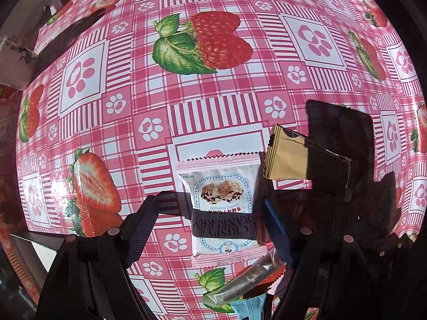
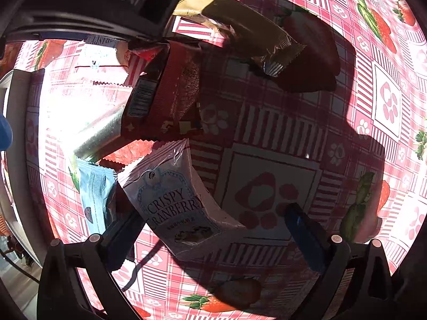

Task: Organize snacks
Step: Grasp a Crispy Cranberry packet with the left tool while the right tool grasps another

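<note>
In the left wrist view, a white "Crispy Cranberry" packet (image 1: 224, 208) lies flat on the strawberry tablecloth between my open left gripper's (image 1: 213, 218) fingers. A gold packet (image 1: 293, 160) lies to its right, and a silver packet (image 1: 248, 280) and a blue packet (image 1: 248, 306) lie nearer me. In the right wrist view, another white "Crispy Cranberry" packet (image 2: 176, 202) lies between my open right gripper's (image 2: 213, 229) fingers, close to the left finger. A red packet (image 2: 165, 98), a blue packet (image 2: 93, 194), a silver packet (image 2: 101, 133) and a gold packet (image 2: 240, 29) lie beyond it.
The other gripper's black body (image 2: 88, 2) fills the top left of the right wrist view. A white object (image 1: 16, 61) stands at the table's left edge. A white rim (image 2: 18, 146) runs along the left. Dark shadows fall across the cloth (image 2: 307, 106).
</note>
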{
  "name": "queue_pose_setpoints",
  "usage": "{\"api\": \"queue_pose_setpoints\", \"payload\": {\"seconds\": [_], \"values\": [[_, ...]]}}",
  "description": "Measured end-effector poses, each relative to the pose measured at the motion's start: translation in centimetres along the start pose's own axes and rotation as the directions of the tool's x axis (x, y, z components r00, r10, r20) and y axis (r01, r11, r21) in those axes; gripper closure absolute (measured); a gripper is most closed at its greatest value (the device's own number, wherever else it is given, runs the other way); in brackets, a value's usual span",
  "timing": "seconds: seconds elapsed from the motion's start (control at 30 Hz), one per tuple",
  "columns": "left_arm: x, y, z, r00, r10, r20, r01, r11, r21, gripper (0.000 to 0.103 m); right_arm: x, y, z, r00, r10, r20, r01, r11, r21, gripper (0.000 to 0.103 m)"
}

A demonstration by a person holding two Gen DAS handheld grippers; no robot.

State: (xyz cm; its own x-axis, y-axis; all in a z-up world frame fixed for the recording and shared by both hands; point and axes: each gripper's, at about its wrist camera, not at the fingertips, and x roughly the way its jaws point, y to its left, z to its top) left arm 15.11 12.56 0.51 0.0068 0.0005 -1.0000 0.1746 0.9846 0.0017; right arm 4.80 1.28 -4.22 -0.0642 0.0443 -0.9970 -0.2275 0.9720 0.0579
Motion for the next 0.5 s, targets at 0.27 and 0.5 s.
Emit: {"api": "queue_pose_setpoints", "payload": {"seconds": [0.27, 0.5], "values": [[-1.7, 2.3, -2.0, 0.999, -0.043, -0.002, 0.043, 0.999, -0.007, 0.062, -2.3, 1.3, -0.1, 0.996, -0.008, 0.090, 0.013, 0.998, -0.055, 0.062], [-5.0, 3.5, -7.6, 0.996, -0.064, 0.064, 0.060, 0.996, 0.058, 0.062, -3.1, -1.1, -2.4, 0.985, 0.147, 0.095, -0.157, 0.982, 0.108, 0.062]]}}
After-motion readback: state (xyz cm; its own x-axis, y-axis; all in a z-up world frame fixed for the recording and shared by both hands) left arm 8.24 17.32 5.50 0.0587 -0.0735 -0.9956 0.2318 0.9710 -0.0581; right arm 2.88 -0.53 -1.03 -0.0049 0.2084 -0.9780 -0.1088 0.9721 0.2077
